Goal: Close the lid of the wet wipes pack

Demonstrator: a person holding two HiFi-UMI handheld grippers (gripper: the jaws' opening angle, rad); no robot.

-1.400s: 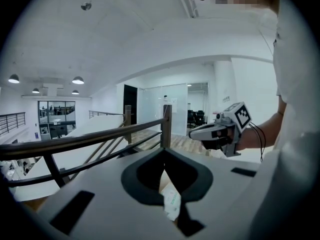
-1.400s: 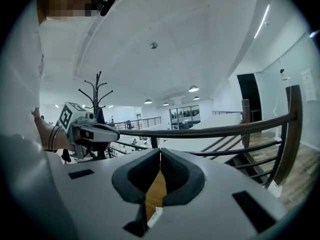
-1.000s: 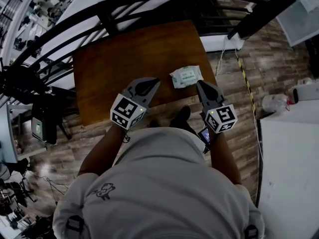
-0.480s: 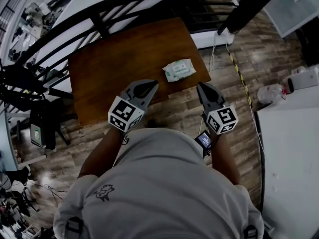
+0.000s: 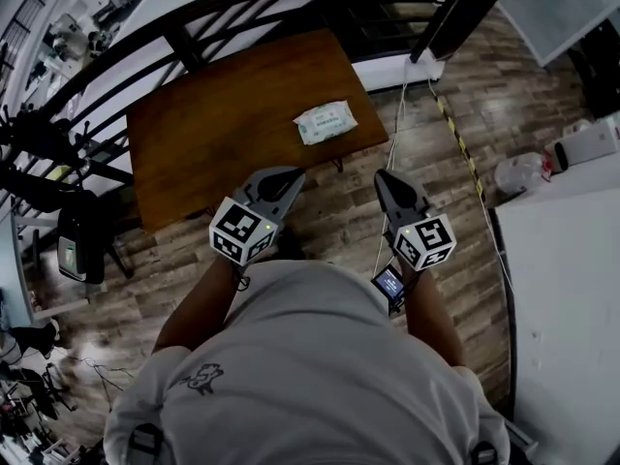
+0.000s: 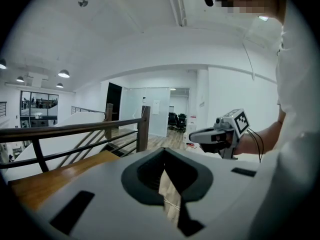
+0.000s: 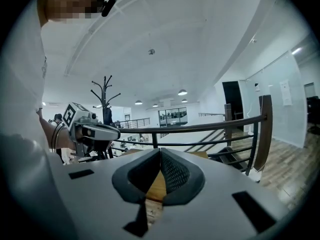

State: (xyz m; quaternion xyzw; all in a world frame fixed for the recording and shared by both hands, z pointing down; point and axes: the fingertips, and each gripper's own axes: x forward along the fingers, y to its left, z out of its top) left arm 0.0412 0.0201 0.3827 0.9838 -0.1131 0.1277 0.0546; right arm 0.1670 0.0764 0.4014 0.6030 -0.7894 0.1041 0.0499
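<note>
Left gripper (image 5: pixel 288 174): its two grey jaws are pressed together at the tips, and its own view shows nothing between them. Right gripper (image 5: pixel 382 176): same story, its dark ribbed pads meet in a tight seam and it holds nothing. Each carries its cube of black-and-white square markers at the back. The two hang side by side in front of the person in the pale grey shirt (image 5: pixel 310 366), both pointing forward and only slightly down. A small lit screen (image 5: pixel 389 283) sits by the right wrist.

Under both grippers is the grey-brown wood plank floor (image 5: pixel 436 211), not the table. The rectangular brown wooden table (image 5: pixel 213 124) begins just past the left gripper's tips. The soft white-and-green wet wipes pack (image 5: pixel 325 122) lies flat near the table's front right corner, well apart from both grippers and touched by neither. Whether its lid is up or down is too small to tell. Behind the table runs a black metal railing (image 5: pixel 242 6). A yellow-and-black striped strip (image 5: pixel 465 153) crosses the floor at right.
</note>
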